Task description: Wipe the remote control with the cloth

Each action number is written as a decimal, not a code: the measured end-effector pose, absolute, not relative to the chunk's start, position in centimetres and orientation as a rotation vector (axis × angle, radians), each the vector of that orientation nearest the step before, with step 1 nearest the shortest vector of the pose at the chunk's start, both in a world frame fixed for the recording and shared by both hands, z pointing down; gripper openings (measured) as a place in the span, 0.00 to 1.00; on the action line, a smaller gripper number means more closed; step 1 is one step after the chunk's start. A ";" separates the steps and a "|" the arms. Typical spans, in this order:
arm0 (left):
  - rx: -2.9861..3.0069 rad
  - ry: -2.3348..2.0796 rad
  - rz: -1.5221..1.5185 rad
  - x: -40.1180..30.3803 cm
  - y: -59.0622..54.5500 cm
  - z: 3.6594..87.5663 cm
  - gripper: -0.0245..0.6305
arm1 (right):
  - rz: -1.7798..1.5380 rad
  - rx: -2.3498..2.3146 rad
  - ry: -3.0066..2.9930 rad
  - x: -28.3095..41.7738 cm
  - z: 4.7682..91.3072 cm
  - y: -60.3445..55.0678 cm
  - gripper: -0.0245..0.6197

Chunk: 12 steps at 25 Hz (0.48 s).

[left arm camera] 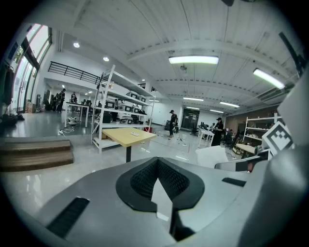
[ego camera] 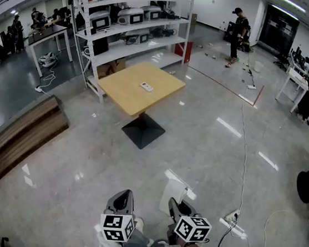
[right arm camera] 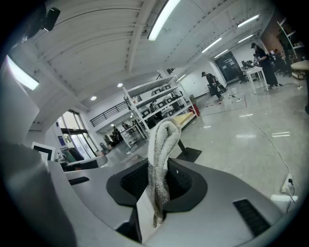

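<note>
1. Left gripper [left arm camera: 158,166]: jaws shut together, nothing in them.
2. Right gripper [right arm camera: 159,185]: clamped on the cloth [right arm camera: 161,140], white, folded, sticking up past the jaws.
3. Power strip [ego camera: 233,225] on the floor [ego camera: 207,149] near the right gripper.
4. Wooden bench [ego camera: 22,134] at left; shelf rack [ego camera: 130,25] behind the table [ego camera: 122,91].
5. Remote control [ego camera: 146,87]: small, white, flat on the table, well apart from both grippers.
</note>
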State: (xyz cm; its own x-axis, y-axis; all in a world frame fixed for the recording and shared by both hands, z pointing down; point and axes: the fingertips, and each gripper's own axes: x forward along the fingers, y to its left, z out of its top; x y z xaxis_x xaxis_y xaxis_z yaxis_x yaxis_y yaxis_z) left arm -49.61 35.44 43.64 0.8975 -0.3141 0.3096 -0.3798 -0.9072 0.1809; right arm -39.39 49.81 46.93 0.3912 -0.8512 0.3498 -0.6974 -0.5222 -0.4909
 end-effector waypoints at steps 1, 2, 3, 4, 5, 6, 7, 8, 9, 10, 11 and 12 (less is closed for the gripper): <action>2.826 -0.522 0.408 -49.4 35.4 43.7 0.04 | -0.841 -2.388 1.357 -39.2 47.0 49.9 0.18; 2.825 -0.519 0.413 -49.2 35.4 43.8 0.04 | -0.844 -2.389 1.350 -38.9 47.1 49.9 0.18; 2.823 -0.515 0.417 -48.9 35.4 43.9 0.04 | -0.846 -2.390 1.345 -38.7 47.2 49.8 0.18; 2.821 -0.512 0.419 -48.6 35.2 44.1 0.04 | -0.846 -2.391 1.341 -38.4 47.3 49.7 0.18; 2.820 -0.508 0.420 -48.2 35.0 44.2 0.04 | -0.847 -2.393 1.339 -38.1 47.4 49.5 0.18; 2.820 -0.504 0.420 -47.8 34.8 44.3 0.04 | -0.849 -2.395 1.338 -37.7 47.5 49.2 0.18; 2.821 -0.500 0.419 -47.4 34.5 44.4 0.04 | -0.851 -2.395 1.336 -37.5 47.6 49.0 0.18; 2.823 -0.496 0.417 -46.9 34.2 44.4 0.04 | -0.854 -2.396 1.333 -37.1 47.6 48.7 0.18; 2.826 -0.492 0.414 -46.5 33.9 44.3 0.04 | -0.854 -2.396 1.331 -36.8 47.6 48.4 0.18; 2.828 -0.488 0.411 -46.0 33.6 44.2 0.04 | -0.853 -2.399 1.329 -36.4 47.6 48.2 0.18; 2.830 -0.485 0.407 -45.5 33.3 44.1 0.04 | -0.851 -2.402 1.327 -36.0 47.5 47.9 0.18; 2.831 -0.482 0.404 -45.1 32.9 44.0 0.04 | -0.848 -2.407 1.326 -35.5 47.3 47.6 0.18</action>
State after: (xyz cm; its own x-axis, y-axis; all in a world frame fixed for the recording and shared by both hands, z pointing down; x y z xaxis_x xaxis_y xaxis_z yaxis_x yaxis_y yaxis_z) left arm -45.13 32.90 43.99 0.9072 -0.2867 0.3080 -0.3533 -0.9166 0.1874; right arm -35.51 47.62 47.34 0.4115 -0.8357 0.3637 -0.6806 -0.5472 -0.4872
